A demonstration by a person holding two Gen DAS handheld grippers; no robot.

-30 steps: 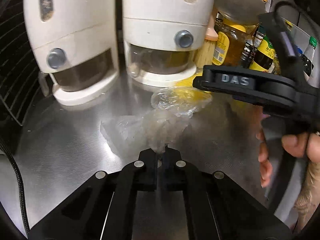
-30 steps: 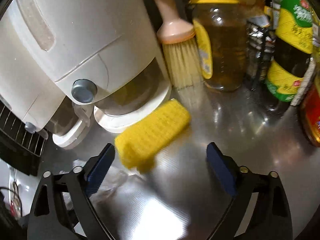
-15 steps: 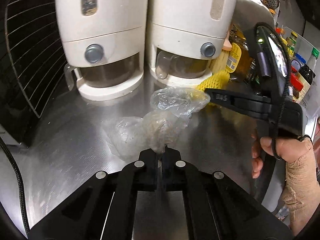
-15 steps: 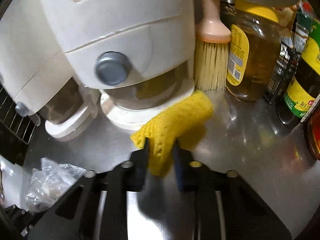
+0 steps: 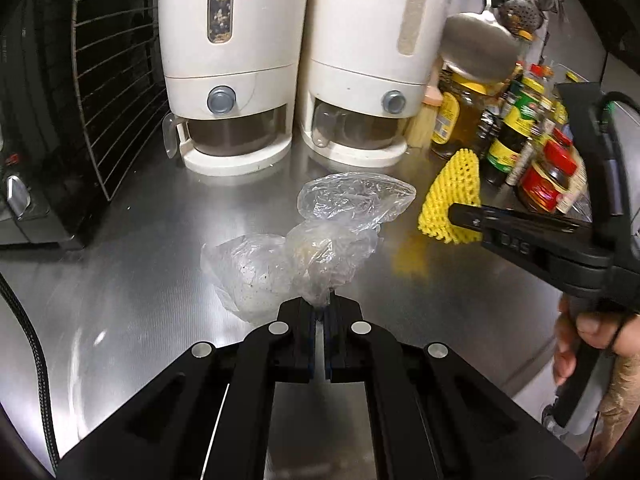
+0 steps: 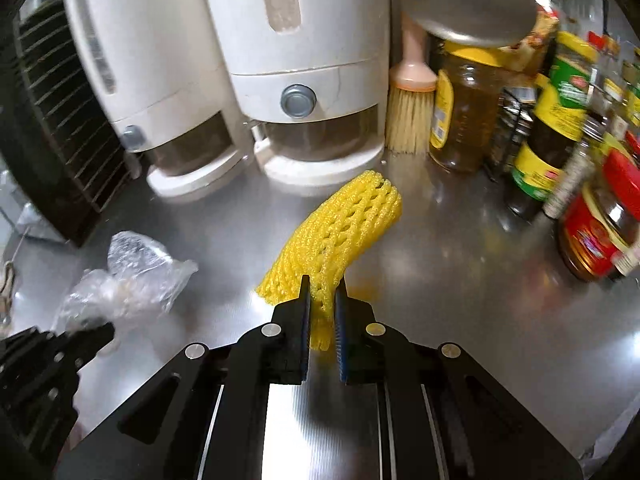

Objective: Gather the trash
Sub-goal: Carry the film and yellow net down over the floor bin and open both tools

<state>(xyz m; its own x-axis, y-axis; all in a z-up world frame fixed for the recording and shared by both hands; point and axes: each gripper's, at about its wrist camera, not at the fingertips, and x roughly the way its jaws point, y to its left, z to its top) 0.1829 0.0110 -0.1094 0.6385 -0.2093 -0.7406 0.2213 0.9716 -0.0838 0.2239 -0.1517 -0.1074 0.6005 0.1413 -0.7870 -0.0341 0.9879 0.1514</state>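
Observation:
My left gripper point(image 5: 319, 305) is shut on a crumpled clear plastic bag point(image 5: 320, 236) and holds it above the steel counter point(image 5: 120, 280). My right gripper point(image 6: 322, 292) is shut on a yellow foam fruit net point(image 6: 340, 228), lifted off the counter. In the left wrist view the net point(image 5: 452, 192) hangs from the right gripper point(image 5: 460, 216) at the right. In the right wrist view the bag point(image 6: 132, 276) and the left gripper point(image 6: 96, 332) are at the lower left.
Two white dispensers point(image 5: 228, 64) point(image 5: 372, 60) stand at the back. A black wire rack point(image 5: 116, 80) is at the left. A brush point(image 6: 410, 112), an oil jar point(image 6: 464, 108) and several sauce bottles point(image 6: 556, 120) crowd the back right.
The right gripper closed on the yellow net and lifted it back from the dispenser. The left gripper drew back and up with the bag still in it.

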